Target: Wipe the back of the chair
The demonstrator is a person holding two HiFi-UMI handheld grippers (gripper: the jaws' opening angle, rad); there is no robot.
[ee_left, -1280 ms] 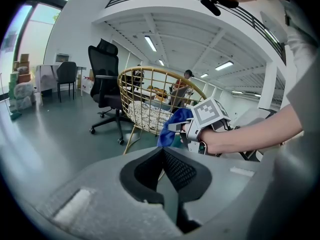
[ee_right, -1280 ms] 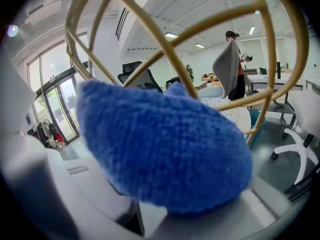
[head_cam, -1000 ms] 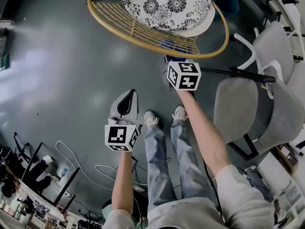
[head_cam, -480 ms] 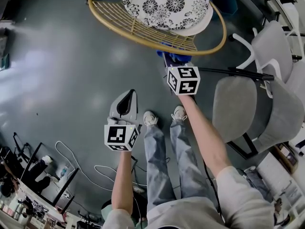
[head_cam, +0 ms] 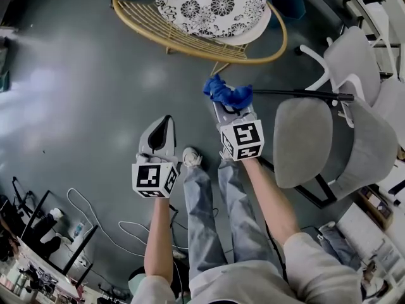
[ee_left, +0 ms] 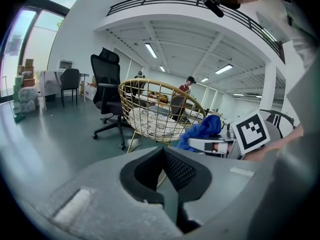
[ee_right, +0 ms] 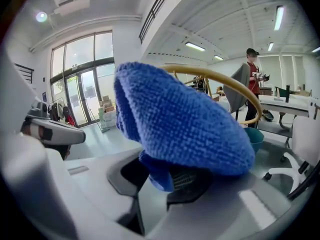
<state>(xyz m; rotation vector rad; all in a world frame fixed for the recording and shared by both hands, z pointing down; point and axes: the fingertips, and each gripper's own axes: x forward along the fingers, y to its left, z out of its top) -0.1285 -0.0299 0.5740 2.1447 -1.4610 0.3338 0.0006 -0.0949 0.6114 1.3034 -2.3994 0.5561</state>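
1. Nearest, the person's blue-jeaned legs [head_cam: 212, 214] stood on the smooth grey floor [head_cam: 76, 87], with loose white cables [head_cam: 126, 227] lying on the floor behind the left arm.
2. The left claw [head_cam: 166, 124] hung low beside the left shoe, its jaws closed together with nothing between them [ee_left: 162, 154]. It was well apart from the chair.
3. The right claw [head_cam: 225, 106] reached further forward, its jaws clamped on a crumpled blue microfibre cloth [head_cam: 226, 92]. In the right gripper view the cloth [ee_right: 185, 129] bulged over the jaw tips and hid much of what lay ahead.
4. A strip of bare floor separated the cloth from the round golden wire-back chair [head_cam: 190, 43], so the cloth was near its curved rim but not touching it.
5. Left of both claws the floor lay wide open. To the right, room was tight, with two grey padded office chairs [head_cam: 304, 141] and a thin black bar [head_cam: 297, 94] standing just beside the right claw.
6. Beyond, the golden chair carried a black-and-white floral cushion [head_cam: 209, 5] on its seat. In the left gripper view its wire back [ee_left: 150, 109] rose upright.
7. Farthest, a black high-backed office chair [ee_left: 107, 79] stood on open floor, and a person in red [ee_right: 252, 79] stood by a white bench [ee_right: 292, 104].
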